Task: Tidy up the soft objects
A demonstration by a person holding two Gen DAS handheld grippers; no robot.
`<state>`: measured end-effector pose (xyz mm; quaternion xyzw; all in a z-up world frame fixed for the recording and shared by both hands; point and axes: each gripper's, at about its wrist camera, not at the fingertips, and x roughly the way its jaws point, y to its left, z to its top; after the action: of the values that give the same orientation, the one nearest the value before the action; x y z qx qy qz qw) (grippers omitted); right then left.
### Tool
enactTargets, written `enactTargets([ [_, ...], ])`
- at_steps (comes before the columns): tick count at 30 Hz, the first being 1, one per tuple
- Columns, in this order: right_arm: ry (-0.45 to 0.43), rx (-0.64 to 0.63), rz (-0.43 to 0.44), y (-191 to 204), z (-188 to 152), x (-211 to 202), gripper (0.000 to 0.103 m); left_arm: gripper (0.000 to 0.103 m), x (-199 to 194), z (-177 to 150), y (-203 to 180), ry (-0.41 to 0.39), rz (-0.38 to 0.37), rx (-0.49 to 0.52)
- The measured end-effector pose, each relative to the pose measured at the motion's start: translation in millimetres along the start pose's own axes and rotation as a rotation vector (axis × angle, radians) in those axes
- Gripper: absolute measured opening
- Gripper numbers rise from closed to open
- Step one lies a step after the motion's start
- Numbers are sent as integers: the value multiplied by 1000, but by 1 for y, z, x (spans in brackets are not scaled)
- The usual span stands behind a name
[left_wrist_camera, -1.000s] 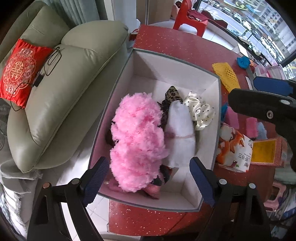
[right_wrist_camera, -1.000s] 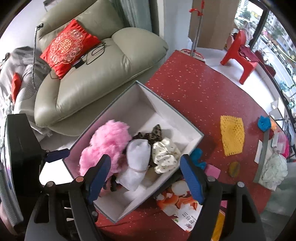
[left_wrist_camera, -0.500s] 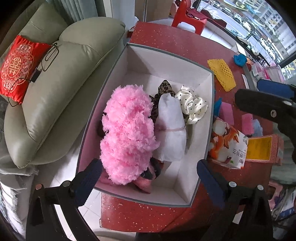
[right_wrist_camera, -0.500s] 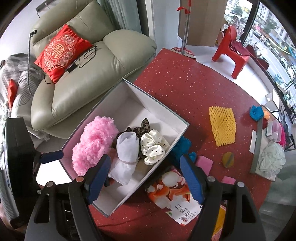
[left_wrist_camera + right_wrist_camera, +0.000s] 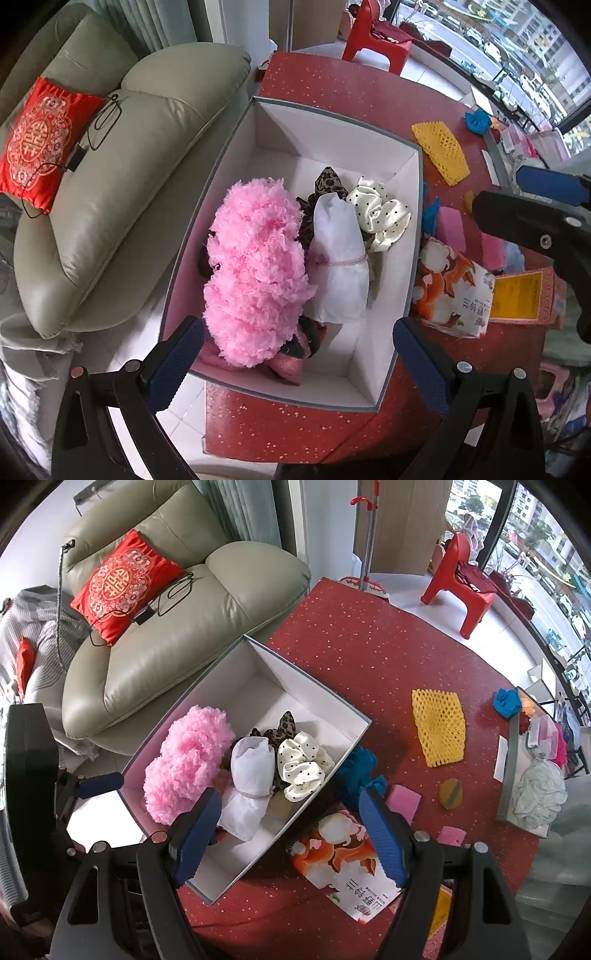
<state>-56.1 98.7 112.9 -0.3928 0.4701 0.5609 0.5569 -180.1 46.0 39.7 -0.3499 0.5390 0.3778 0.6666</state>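
A white box with a grey rim stands on the red table. In it lie a pink fluffy ball, a white cloth bundle tied with string, a cream dotted scrunchie and a leopard-print scrunchie. My left gripper hangs wide open above the box's near end, holding nothing. My right gripper is open and empty over the box's right corner. Beside the box lies a teal fluffy piece.
On the table to the right lie a yellow mesh sleeve, pink sponges, a printed tissue pack and a grey tray with white cloth. A green sofa with a red cushion stands left of the box.
The left jaws have spread wider and that view has drawn back a little from the box. The right gripper has drifted slightly across the table, still open.
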Motion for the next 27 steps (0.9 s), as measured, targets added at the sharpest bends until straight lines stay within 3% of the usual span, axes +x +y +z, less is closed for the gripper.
enactTargets([
  [8, -11, -1, 0, -1, -3, -5, 80, 103, -8, 0, 2, -16, 33, -30],
  [18, -29, -1, 1, -5, -7, -14, 80, 103, -27, -2, -5, -80, 77, 18],
  [21, -34, -3, 1, -6, -8, -17, 80, 103, -30, -4, -10, -95, 143, 39],
  [27, -41, -6, 3, -7, -12, -21, 80, 103, -34, -8, -16, -105, 164, 56],
])
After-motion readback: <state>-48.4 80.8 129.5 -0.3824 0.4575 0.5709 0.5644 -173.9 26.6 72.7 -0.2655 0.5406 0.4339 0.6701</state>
